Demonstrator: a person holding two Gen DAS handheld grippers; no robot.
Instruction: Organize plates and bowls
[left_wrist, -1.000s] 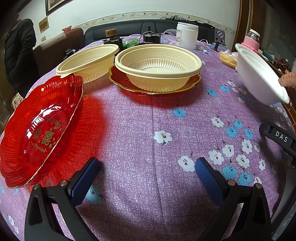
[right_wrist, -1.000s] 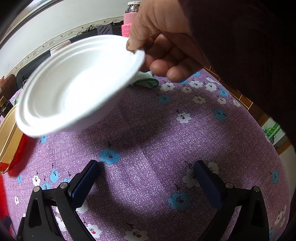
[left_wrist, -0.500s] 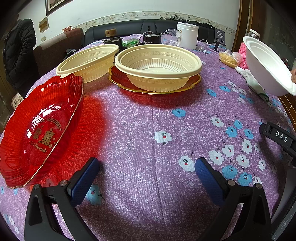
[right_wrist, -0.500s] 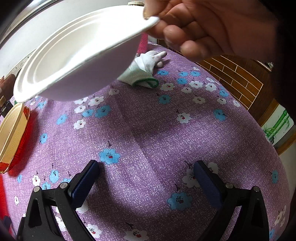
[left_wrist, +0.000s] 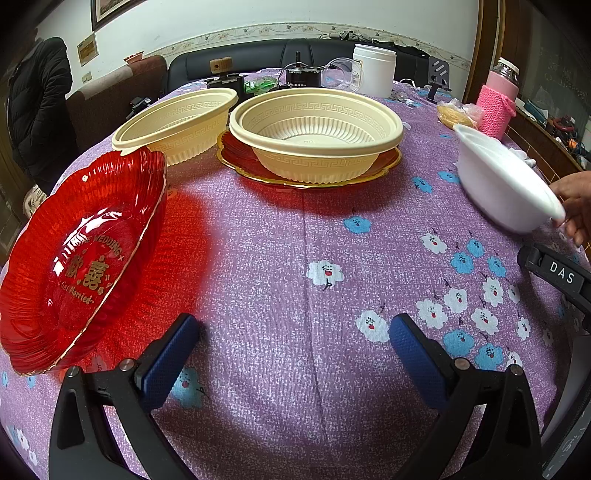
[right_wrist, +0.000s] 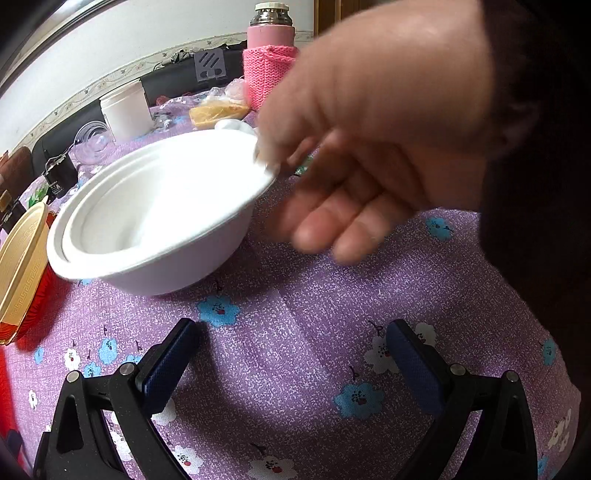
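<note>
My left gripper (left_wrist: 293, 341) is open and empty, low over the purple flowered tablecloth (left_wrist: 295, 240). A red wedding plate (left_wrist: 74, 254) leans tilted at its left. A cream bowl (left_wrist: 316, 134) sits on a red gold-rimmed plate (left_wrist: 240, 162) at the back, with a second cream bowl (left_wrist: 181, 123) to its left. My right gripper (right_wrist: 288, 341) is open and empty. Just ahead of it a bare hand (right_wrist: 369, 147) holds the rim of a white bowl (right_wrist: 159, 218), low on the cloth; the bowl also shows at the right of the left wrist view (left_wrist: 506, 184).
At the table's far side stand a white jar (left_wrist: 373, 72), a pink knit-covered flask (left_wrist: 496, 99), a clear container (left_wrist: 340, 77) and a bag of food (left_wrist: 452, 114). A dark sofa (left_wrist: 258, 61) lies behind. The other gripper's black body (left_wrist: 554, 273) sits at the right.
The hand has brought the white bowl down from the air, where it was tilted, to just above or on the tablecloth in front of my right gripper. Both grippers stayed still.
</note>
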